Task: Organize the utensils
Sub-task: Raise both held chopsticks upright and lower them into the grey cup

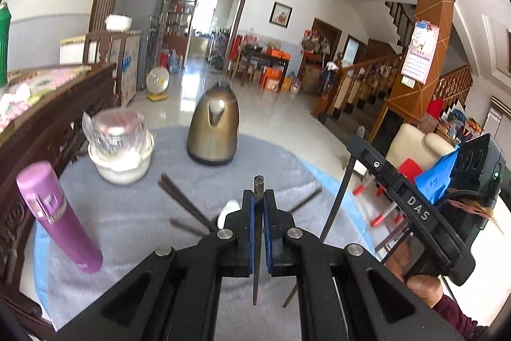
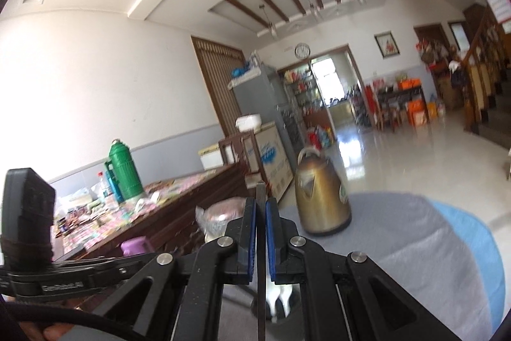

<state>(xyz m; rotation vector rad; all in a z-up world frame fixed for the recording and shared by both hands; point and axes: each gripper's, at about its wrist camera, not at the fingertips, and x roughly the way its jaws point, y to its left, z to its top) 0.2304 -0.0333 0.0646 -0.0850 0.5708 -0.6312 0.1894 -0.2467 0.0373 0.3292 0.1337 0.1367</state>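
My left gripper (image 1: 258,197) is shut on a dark chopstick (image 1: 256,277) that stands nearly upright between its blue pads, lifted off the table. To its right, my right gripper (image 1: 357,143) holds a second dark chopstick (image 1: 335,206), slanting downward. In the right wrist view that gripper (image 2: 261,203) is shut on its chopstick (image 2: 261,187). Several more dark chopsticks (image 1: 179,197) and a white spoon (image 1: 228,210) lie on the grey tablecloth (image 1: 127,245). The spoon (image 2: 278,299) also shows below the right pads.
A brass-coloured kettle (image 1: 213,130) stands at the far side of the round table, a white bowl under a clear cover (image 1: 119,146) to its left, a purple bottle (image 1: 60,216) near the left edge. A dark wooden sideboard (image 1: 54,117) runs along the left.
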